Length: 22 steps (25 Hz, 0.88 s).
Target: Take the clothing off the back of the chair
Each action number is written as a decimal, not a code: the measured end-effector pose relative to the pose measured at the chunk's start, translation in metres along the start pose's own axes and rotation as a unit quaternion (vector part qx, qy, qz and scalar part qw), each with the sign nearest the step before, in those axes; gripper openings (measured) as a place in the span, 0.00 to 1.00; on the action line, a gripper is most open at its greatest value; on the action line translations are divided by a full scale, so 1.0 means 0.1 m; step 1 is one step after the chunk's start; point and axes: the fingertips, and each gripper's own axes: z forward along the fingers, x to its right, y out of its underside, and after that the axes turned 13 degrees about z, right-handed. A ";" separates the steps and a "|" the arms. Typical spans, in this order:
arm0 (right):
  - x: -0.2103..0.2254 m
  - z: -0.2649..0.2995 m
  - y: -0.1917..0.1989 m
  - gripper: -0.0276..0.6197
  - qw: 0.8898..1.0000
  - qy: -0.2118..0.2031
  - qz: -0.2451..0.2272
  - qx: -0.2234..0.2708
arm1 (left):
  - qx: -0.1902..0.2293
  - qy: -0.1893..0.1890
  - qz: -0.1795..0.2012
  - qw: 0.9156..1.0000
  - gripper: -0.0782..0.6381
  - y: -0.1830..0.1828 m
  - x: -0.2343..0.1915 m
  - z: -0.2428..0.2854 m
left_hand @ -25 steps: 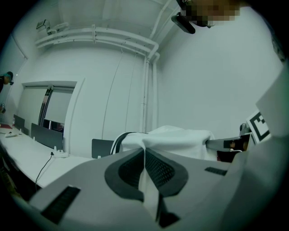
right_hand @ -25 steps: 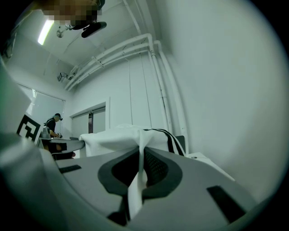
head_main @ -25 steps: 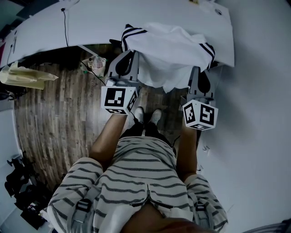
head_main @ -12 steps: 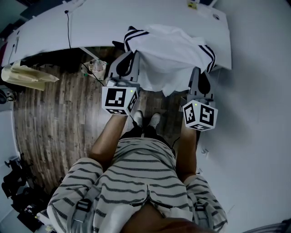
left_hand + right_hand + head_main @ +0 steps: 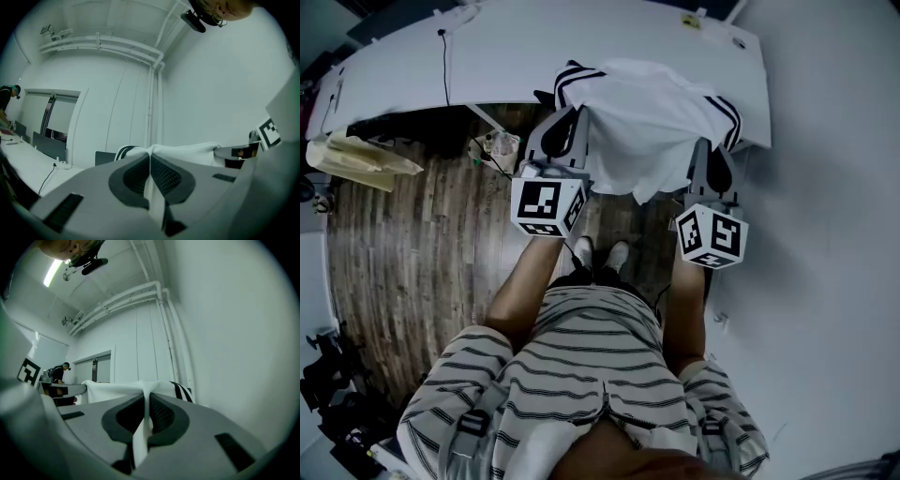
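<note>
A white garment [image 5: 647,112] with black-striped sleeves hangs stretched between my two grippers in front of the table. My left gripper [image 5: 578,114] is shut on its left edge, and white cloth [image 5: 187,152] runs out from between the left gripper's [image 5: 150,157] pads. My right gripper [image 5: 713,142] is shut on the right edge, and the fabric [image 5: 117,387] is pinched between the right gripper's [image 5: 149,398] pads beside a striped sleeve [image 5: 180,391]. Both grippers point level. The chair is mostly hidden behind the garment; a dark panel [image 5: 105,157] shows past the cloth.
A long white table [image 5: 487,56] with a cable stands just behind the garment. A white wall [image 5: 825,187] closes the right side. Cream paper [image 5: 356,155] and a small object [image 5: 499,145] lie on the wood floor at left, dark gear [image 5: 337,394] at lower left. My shoes [image 5: 600,251] are below the garment.
Both grippers have lifted slightly with the garment still pinched; its lower hem hangs higher and more of my shoes shows below it.
</note>
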 end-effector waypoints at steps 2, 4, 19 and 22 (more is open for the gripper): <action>-0.01 -0.02 -0.03 0.09 1.000 -0.002 -0.002 0.002 | 0.002 -0.001 0.001 1.000 0.15 -0.04 0.01 -0.01; -0.02 -0.03 -0.07 0.09 1.000 -0.003 -0.003 0.004 | 0.005 -0.001 0.002 1.000 0.15 -0.08 0.02 -0.02; -0.17 -0.13 -0.39 0.09 0.999 -0.014 -0.013 0.035 | 0.037 -0.008 0.005 0.999 0.15 -0.44 0.02 -0.13; -0.22 -0.17 -0.47 0.09 0.999 -0.017 -0.013 0.043 | 0.044 -0.008 0.003 0.999 0.15 -0.54 0.03 -0.18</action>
